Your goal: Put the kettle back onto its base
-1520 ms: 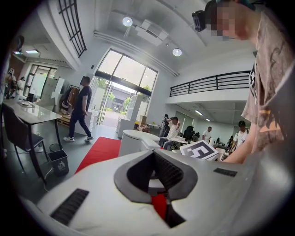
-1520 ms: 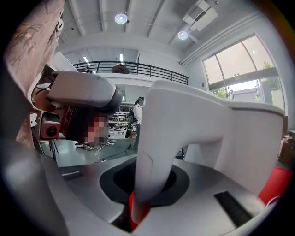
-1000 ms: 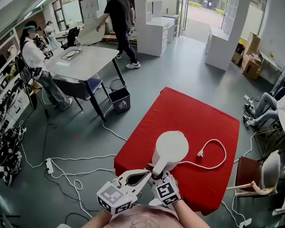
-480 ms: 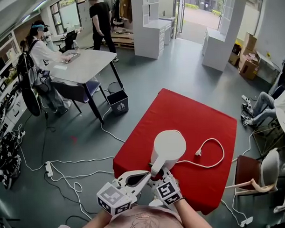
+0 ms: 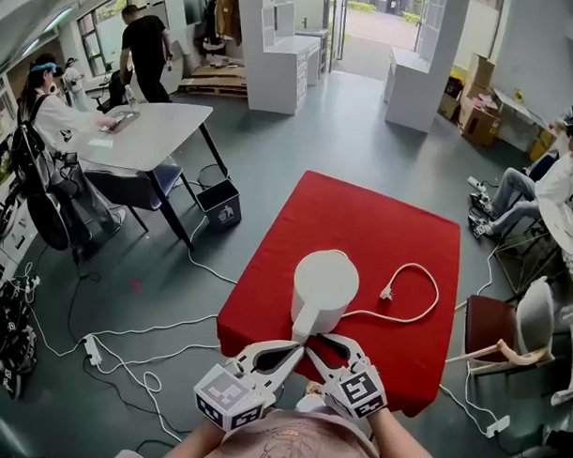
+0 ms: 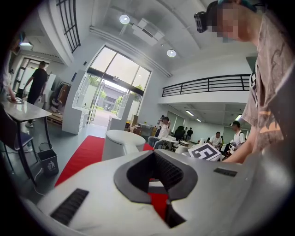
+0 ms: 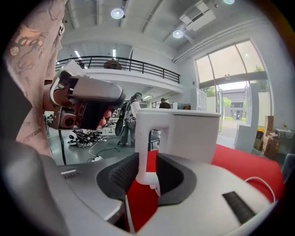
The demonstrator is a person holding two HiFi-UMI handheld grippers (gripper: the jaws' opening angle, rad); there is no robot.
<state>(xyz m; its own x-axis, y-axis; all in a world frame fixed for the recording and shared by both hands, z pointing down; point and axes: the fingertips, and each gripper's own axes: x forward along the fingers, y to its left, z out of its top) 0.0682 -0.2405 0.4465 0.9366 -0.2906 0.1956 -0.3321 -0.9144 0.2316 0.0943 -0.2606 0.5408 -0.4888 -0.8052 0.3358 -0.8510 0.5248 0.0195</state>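
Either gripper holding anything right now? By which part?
Nothing is gripped. On the right gripper the jaws, just closing, straddle the kettle handle, apparently without pressing it. The left gripper is shut and empty.

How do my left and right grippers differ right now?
The left gripper is shut with nothing between its jaws. The right gripper is open: its jaws have just been closing and the kettle handle stands between them. The left gripper sits just left of the handle, while the right gripper lines up with it. Both point at the kettle from the near edge of the red table.
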